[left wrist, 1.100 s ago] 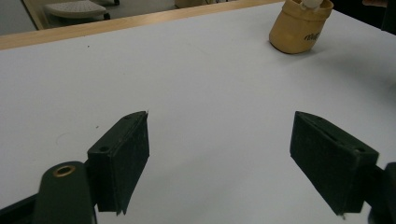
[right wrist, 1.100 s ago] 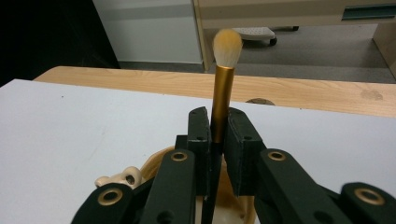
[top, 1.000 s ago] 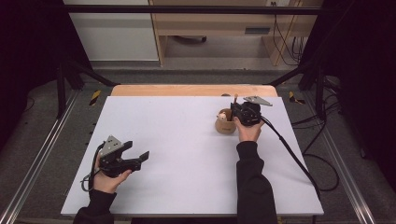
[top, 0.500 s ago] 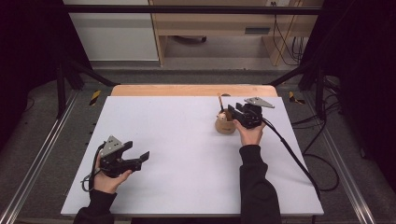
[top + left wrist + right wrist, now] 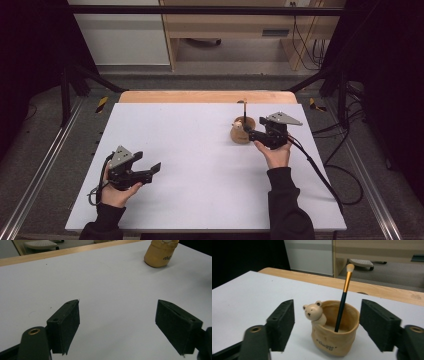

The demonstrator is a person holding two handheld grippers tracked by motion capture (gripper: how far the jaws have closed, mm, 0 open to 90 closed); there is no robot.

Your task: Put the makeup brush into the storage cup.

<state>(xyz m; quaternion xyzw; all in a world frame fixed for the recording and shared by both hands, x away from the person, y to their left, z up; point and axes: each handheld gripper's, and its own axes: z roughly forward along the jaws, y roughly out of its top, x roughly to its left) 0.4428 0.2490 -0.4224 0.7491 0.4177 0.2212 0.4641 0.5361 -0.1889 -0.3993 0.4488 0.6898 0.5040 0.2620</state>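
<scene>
Spread wide and just opening, my right gripper (image 5: 327, 322) stands at the far right of the white table (image 5: 200, 150), its black jaws flanking the tan bear-faced pot (image 5: 335, 327) without pressing it. A slim makeup brush (image 5: 343, 300) with a gold ferrule leans upright inside the pot (image 5: 241, 131), bristles up. Near the table's front left, my left gripper (image 5: 150, 170) hovers over bare tabletop, its jaws parted with nothing between them, the pot (image 5: 160, 253) well apart from it.

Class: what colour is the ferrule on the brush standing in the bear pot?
Gold ferrule, clearest in the right gripper view.
</scene>
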